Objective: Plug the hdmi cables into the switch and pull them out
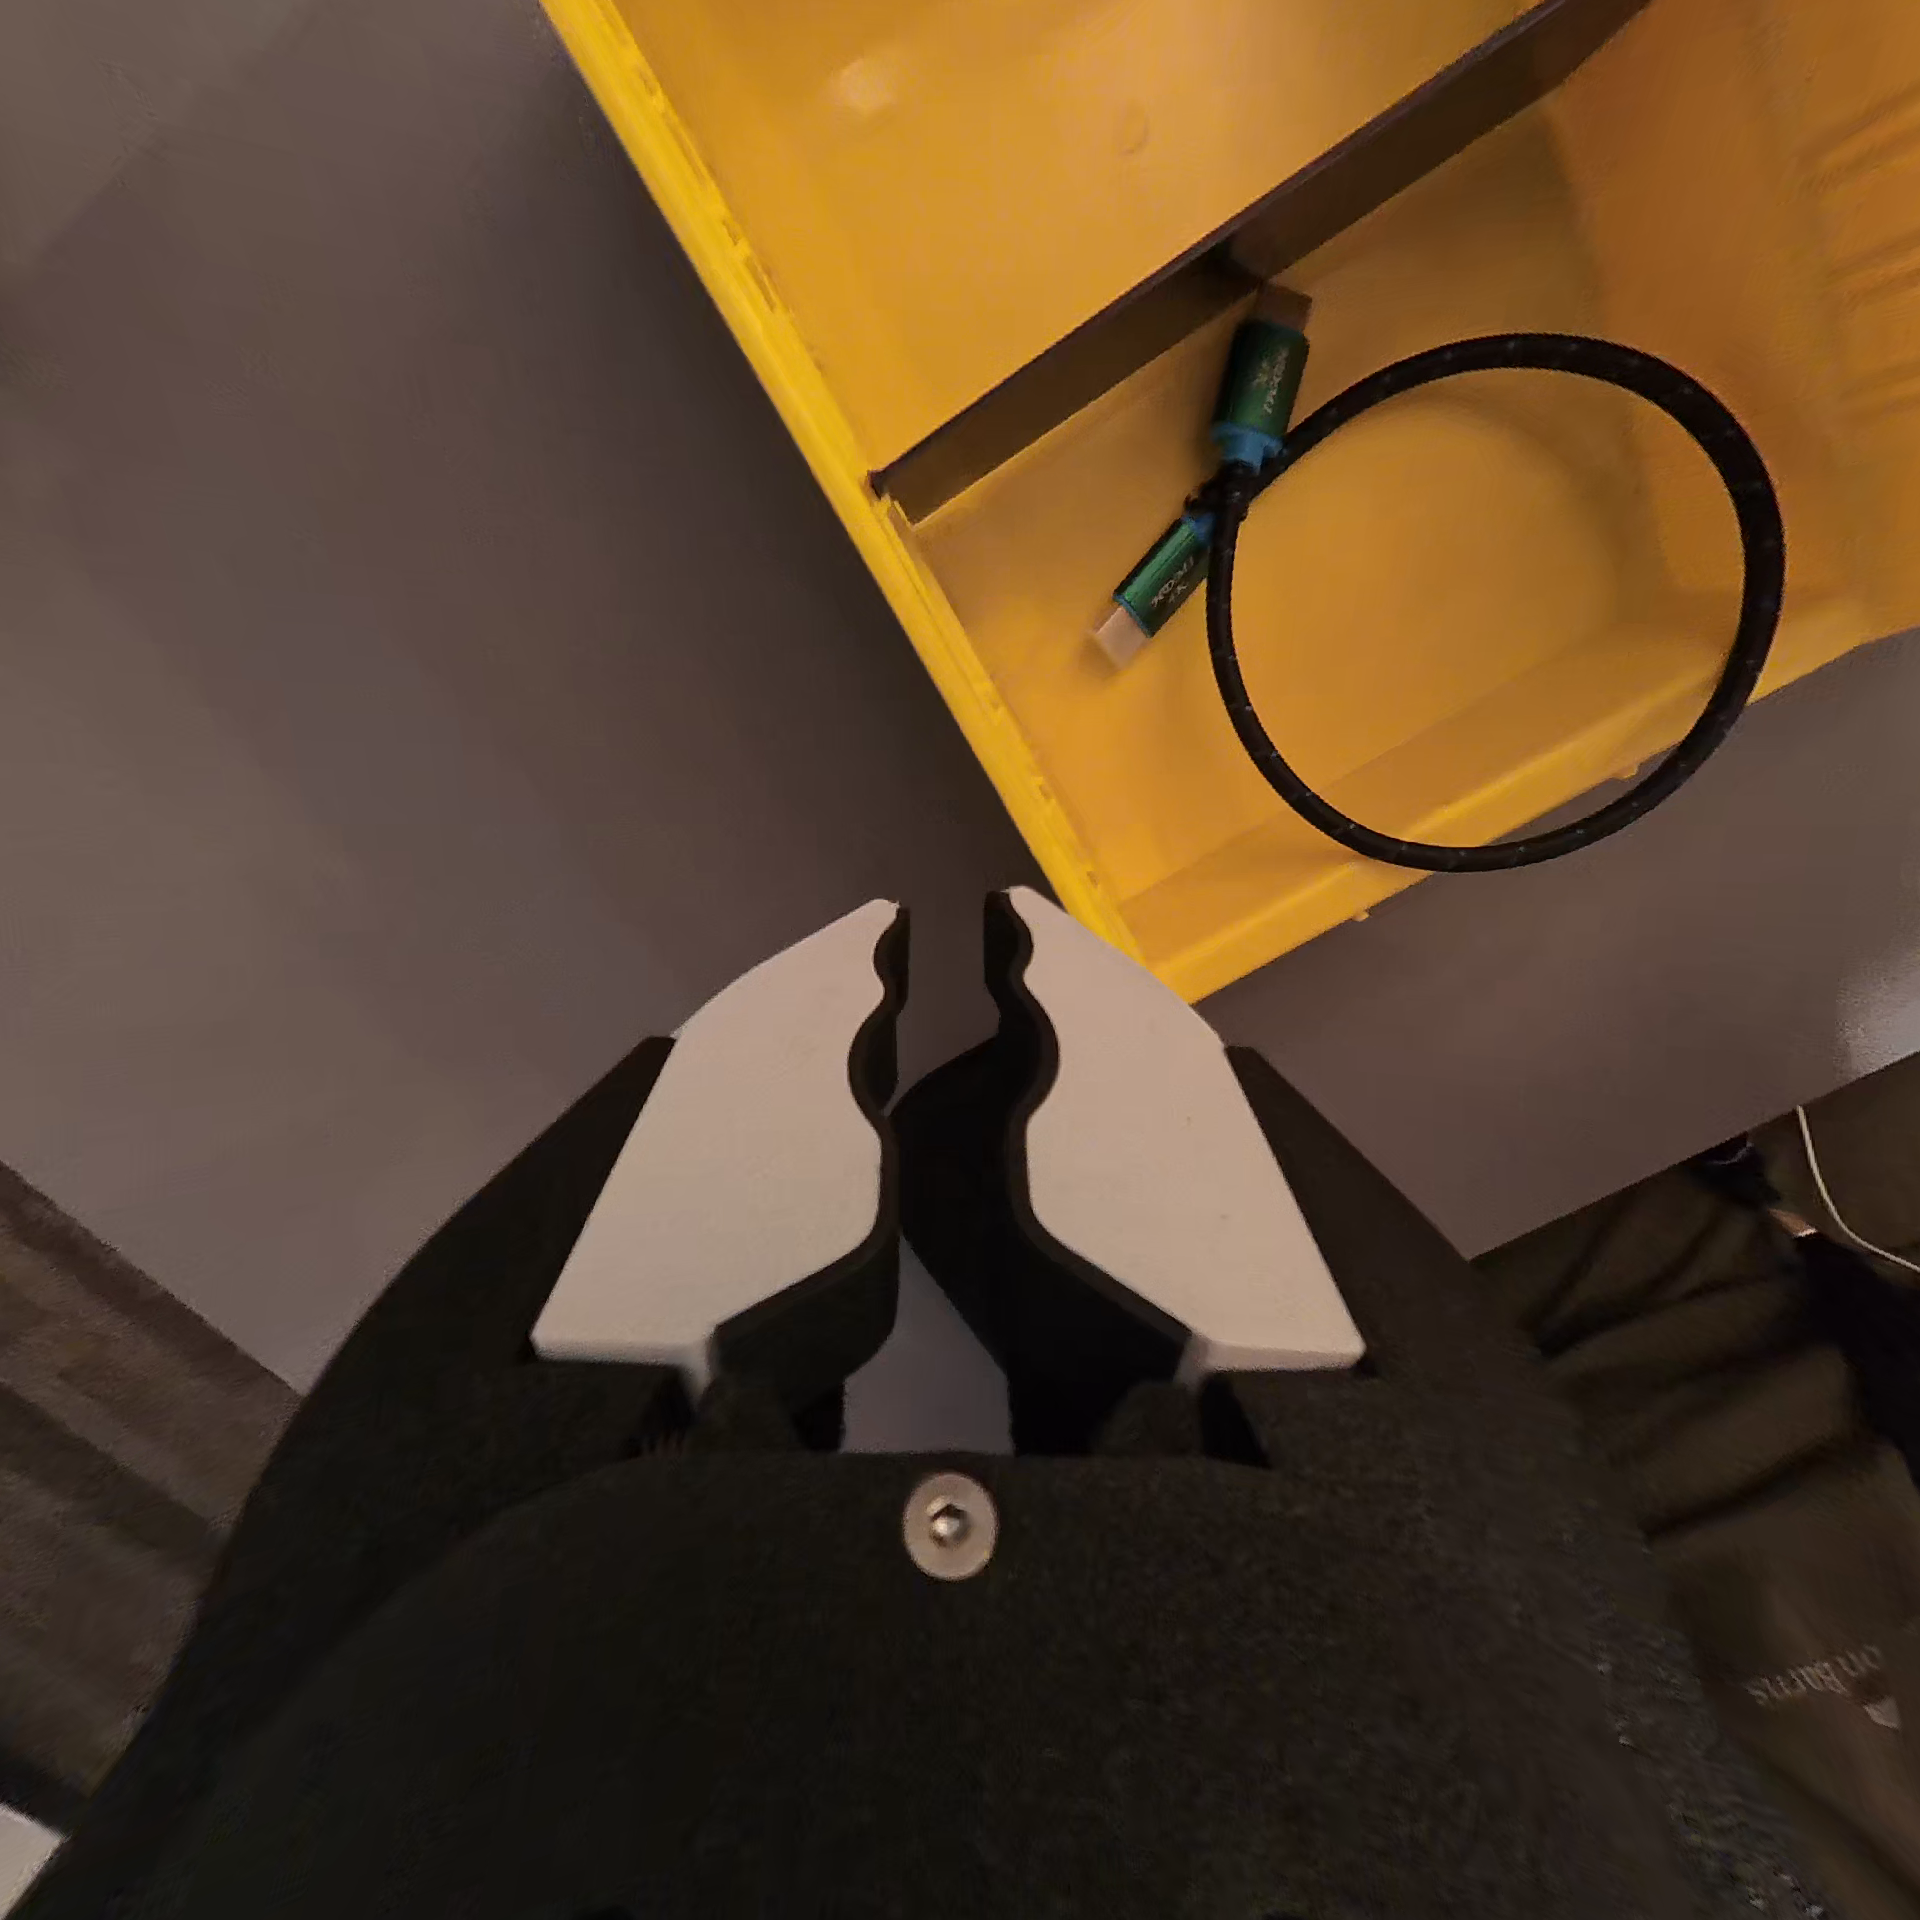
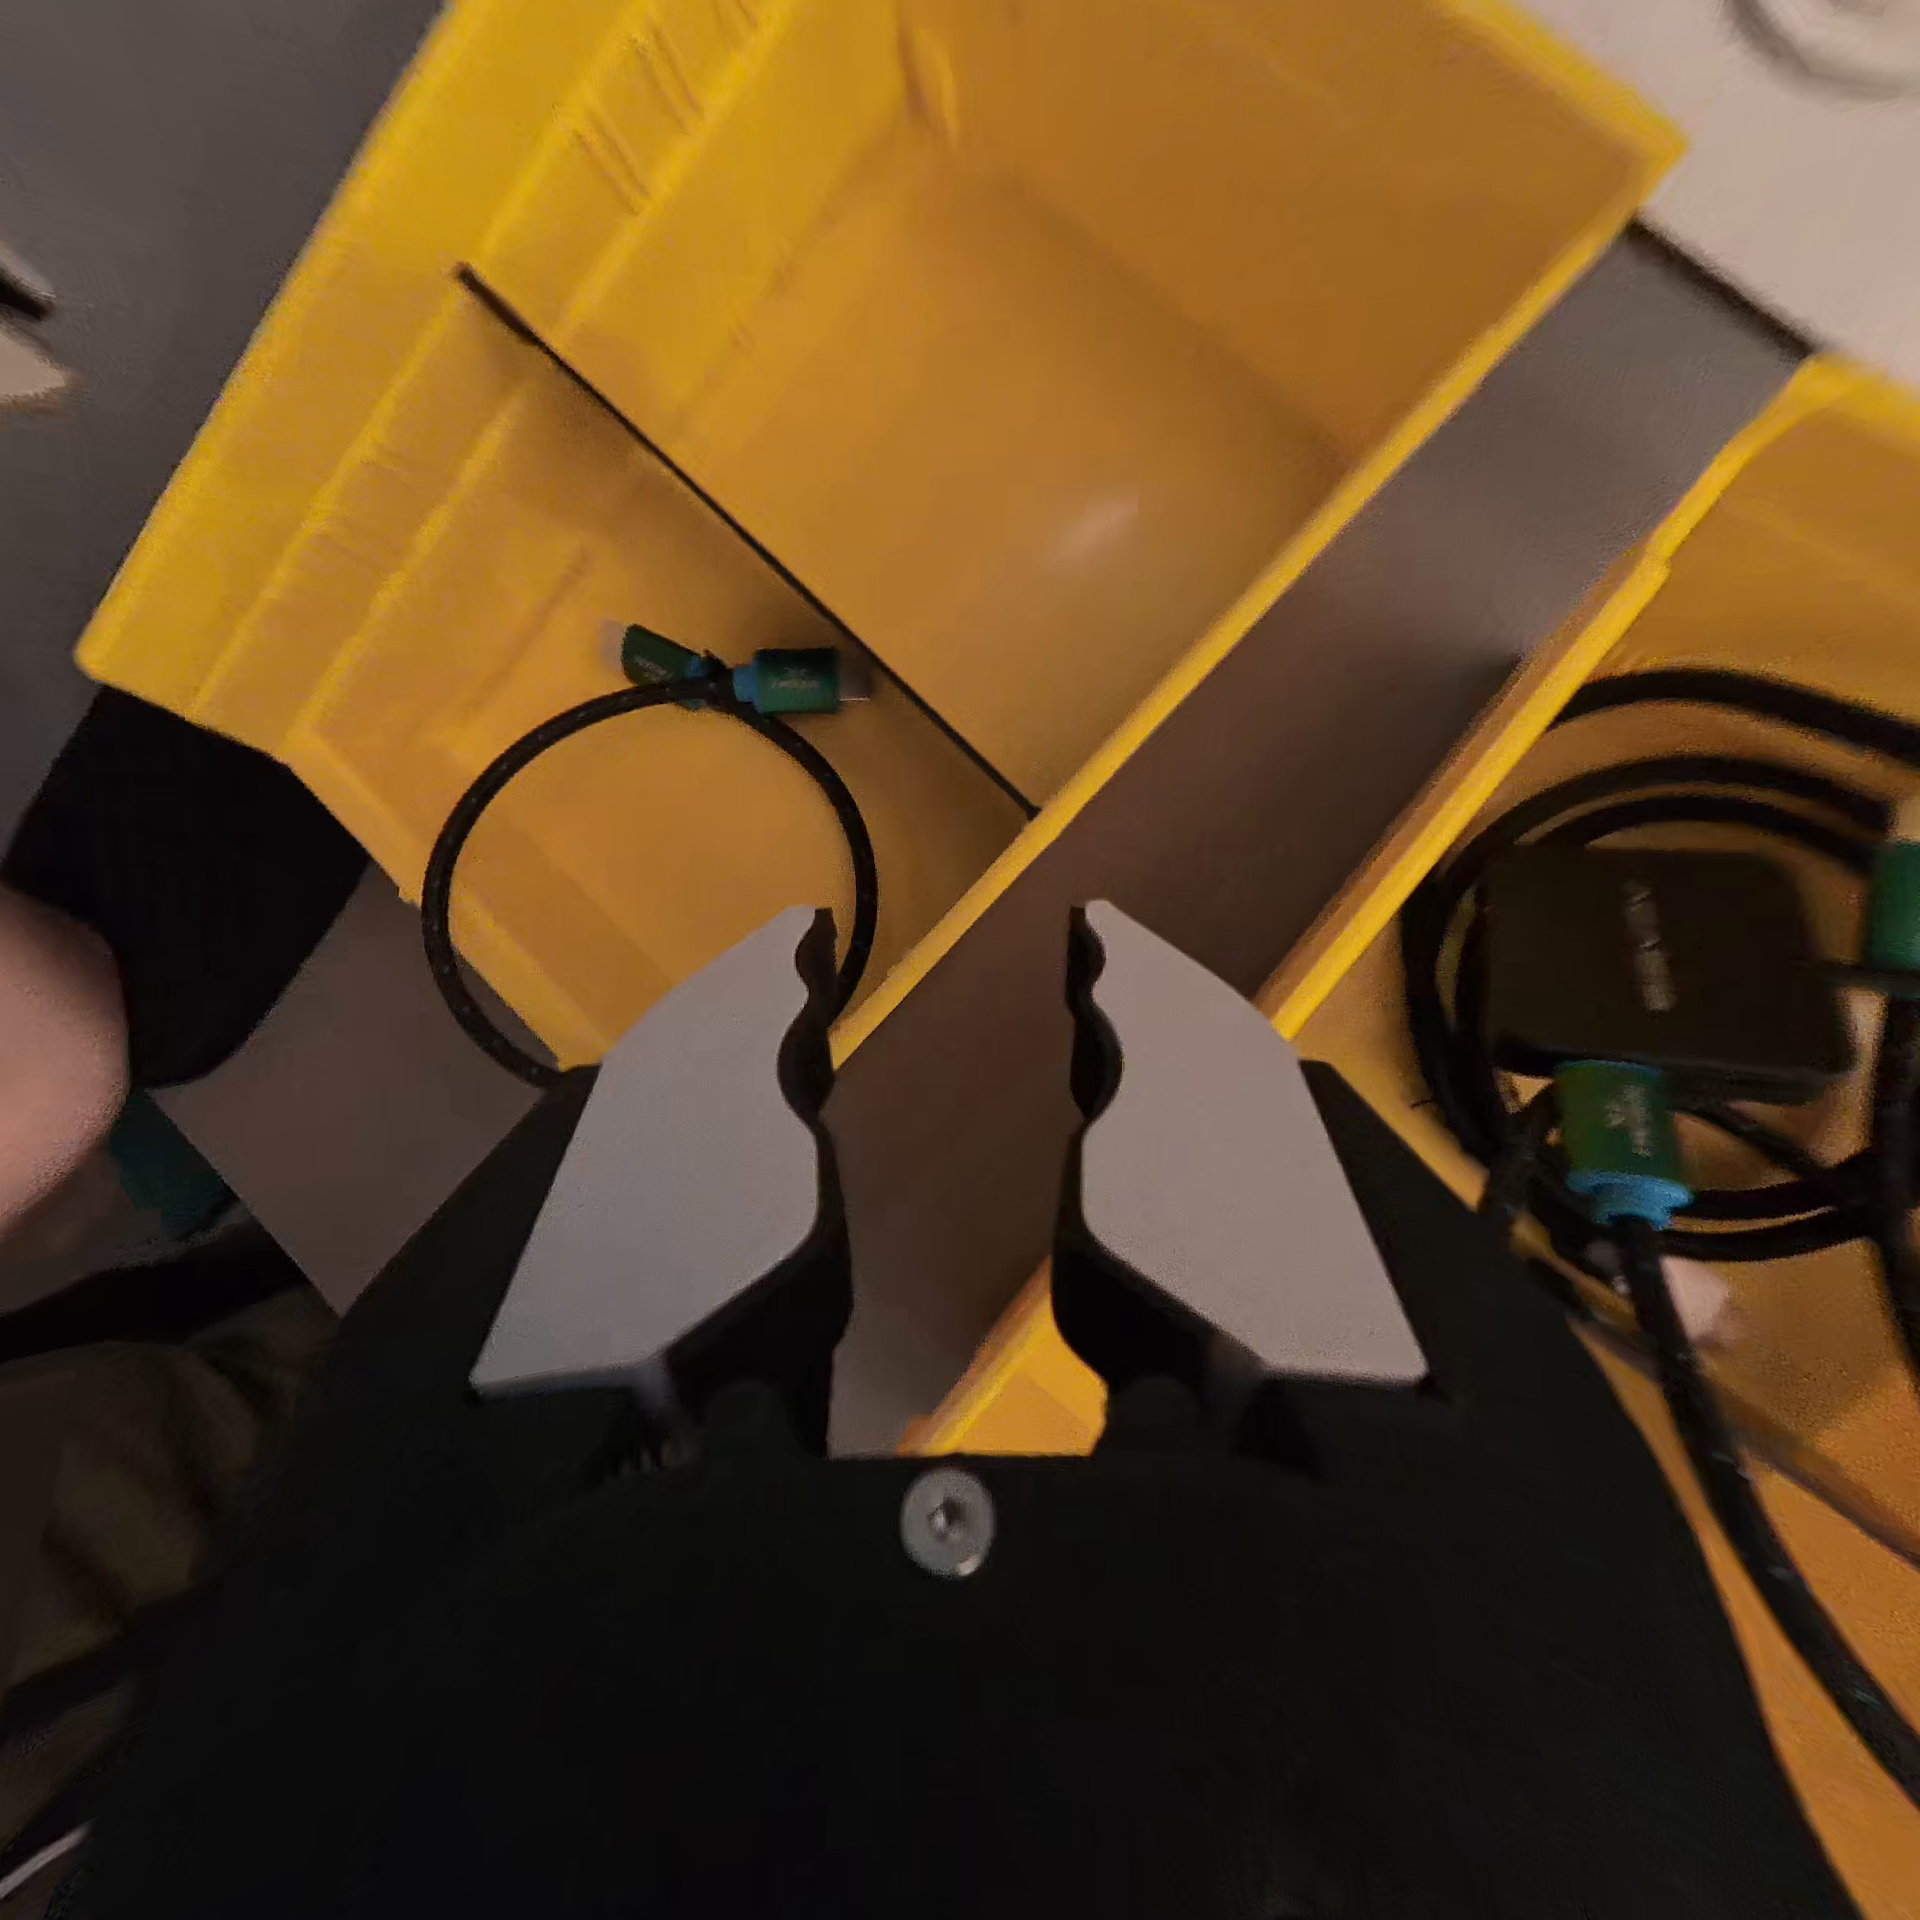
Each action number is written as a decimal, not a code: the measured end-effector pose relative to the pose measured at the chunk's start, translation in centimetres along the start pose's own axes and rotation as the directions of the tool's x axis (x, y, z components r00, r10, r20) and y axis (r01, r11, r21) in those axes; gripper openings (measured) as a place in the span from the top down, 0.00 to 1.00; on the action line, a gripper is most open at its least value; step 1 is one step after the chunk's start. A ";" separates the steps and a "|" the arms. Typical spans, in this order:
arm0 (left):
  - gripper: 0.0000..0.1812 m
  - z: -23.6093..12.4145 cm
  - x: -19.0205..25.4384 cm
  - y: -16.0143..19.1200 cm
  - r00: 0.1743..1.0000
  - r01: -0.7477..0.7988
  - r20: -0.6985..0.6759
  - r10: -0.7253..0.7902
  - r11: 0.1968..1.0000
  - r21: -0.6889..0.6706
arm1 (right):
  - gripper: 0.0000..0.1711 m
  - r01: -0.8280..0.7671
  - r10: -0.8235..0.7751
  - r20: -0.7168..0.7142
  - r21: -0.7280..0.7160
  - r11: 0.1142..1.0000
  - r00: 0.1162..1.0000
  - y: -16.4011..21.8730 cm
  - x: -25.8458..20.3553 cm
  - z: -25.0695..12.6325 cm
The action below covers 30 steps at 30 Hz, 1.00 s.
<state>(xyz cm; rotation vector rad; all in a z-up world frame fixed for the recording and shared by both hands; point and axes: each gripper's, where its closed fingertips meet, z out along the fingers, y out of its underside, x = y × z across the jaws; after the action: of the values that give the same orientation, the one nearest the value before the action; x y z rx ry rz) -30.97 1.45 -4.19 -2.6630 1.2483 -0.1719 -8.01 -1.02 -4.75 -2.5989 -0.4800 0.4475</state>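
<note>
Presently, step in hand: a cable is to be fetched for plugging.
Left gripper (image 1: 943, 914): fingers nearly together, nothing held, beside the yellow bin (image 1: 935, 644).
Right gripper (image 2: 951, 925): fingers apart, empty, over the gap between bins.
Looped cable (image 1: 1496, 613): lying alone in the divided bin's near compartment.
Switch (image 2: 1652, 971): in the second bin (image 2: 1475, 790); blurred, cables seemingly plugged in.
Advice: a green plug (image 1: 1155, 582) is best gripped, not the cord.

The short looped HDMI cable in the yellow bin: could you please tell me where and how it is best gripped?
Probably best to take the looped cable by the green plug that lies free on the floor of the yellow bin. Come from above, fingers across its narrow sides: the shell is rigid and straight with bare floor beside it, whereas the other plug points at the dark divider.
</note>
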 end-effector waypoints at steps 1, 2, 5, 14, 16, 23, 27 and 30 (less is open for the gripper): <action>0.92 -0.2 0.0 0.1 1.000 -0.005 -0.001 0.005 1.000 0.009 | 0.75 -0.045 0.045 0.013 -0.027 0.999 0.999 0.3 0.1 0.6; 0.92 -0.4 0.0 0.1 1.000 -0.014 0.001 0.014 1.000 0.020 | 0.74 -0.084 0.086 0.027 -0.060 0.995 0.996 0.6 0.0 1.1; 0.92 -1.0 0.5 -0.2 0.999 -0.047 -0.004 0.047 0.997 0.056 | 0.75 -0.157 0.161 0.025 -0.122 0.980 0.987 1.1 -0.1 2.7; 0.93 -2.9 0.8 -0.5 0.995 -0.099 -0.014 0.102 0.982 0.158 | 0.82 -0.324 0.306 -0.111 -0.239 0.915 0.946 2.5 0.3 7.9; 0.93 -3.9 0.4 -0.5 0.996 -0.083 -0.006 0.087 0.975 0.206 | 0.87 -0.338 0.312 -0.138 -0.243 0.909 0.940 2.3 0.7 8.2; 0.91 -13.6 -0.2 -3.2 1.000 -0.007 0.024 -0.013 0.739 0.674 | 0.97 -0.331 0.291 -0.166 -0.340 0.880 0.942 1.3 1.3 7.6; 0.87 -19.4 2.2 -2.1 0.996 0.036 -0.071 0.052 0.496 0.868 | 0.97 -0.288 0.263 -0.119 -0.403 0.869 0.958 0.3 0.1 4.6; 0.87 -21.2 3.2 -1.4 0.995 0.001 -0.041 0.087 0.414 0.910 | 0.97 -0.249 0.220 -0.117 -0.419 0.873 0.968 -0.9 0.2 0.3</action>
<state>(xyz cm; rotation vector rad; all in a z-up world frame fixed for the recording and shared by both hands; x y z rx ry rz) -31.87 -2.86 16.80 -1.6301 0.8267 -0.7353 -8.20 -0.07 -4.64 -3.1128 -0.2592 0.3630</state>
